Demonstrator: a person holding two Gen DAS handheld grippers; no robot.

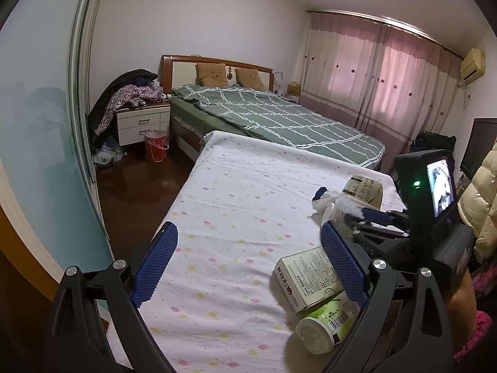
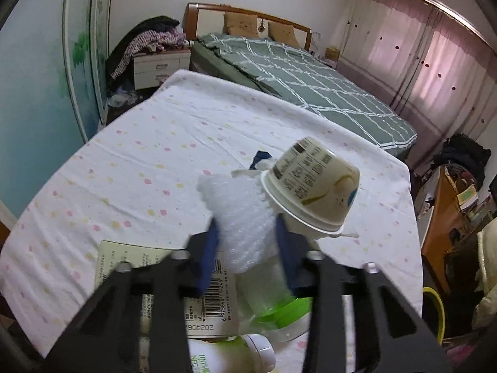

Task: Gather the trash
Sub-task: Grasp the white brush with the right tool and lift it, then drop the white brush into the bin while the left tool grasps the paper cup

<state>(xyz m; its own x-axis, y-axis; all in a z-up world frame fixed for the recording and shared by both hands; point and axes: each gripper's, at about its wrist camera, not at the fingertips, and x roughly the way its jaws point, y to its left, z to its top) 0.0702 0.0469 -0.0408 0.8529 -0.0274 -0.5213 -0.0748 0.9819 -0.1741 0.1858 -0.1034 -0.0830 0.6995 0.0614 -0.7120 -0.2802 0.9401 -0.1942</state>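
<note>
The right gripper point(image 2: 247, 255) is closed on a wad of bubble wrap point(image 2: 239, 217), held just above the table point(image 2: 139, 143) among the rest of the litter; the left gripper point(image 1: 248, 267) hangs wide open with nothing between its fingers, low over the spotted cloth. Collecting looks barely begun: only the wrap is in hand, and nothing can be seen to have been binned. On the table lie an upturned cup point(image 2: 313, 183) touching the wrap, a box point(image 1: 307, 279), a green-labelled bottle point(image 1: 326, 320) just beside the box, and a clear tub with a green lid point(image 2: 273, 304) under the right gripper. A red bucket point(image 1: 155, 146) stands on the floor by the nightstand, well apart; whether it is the bin, I cannot tell
</note>
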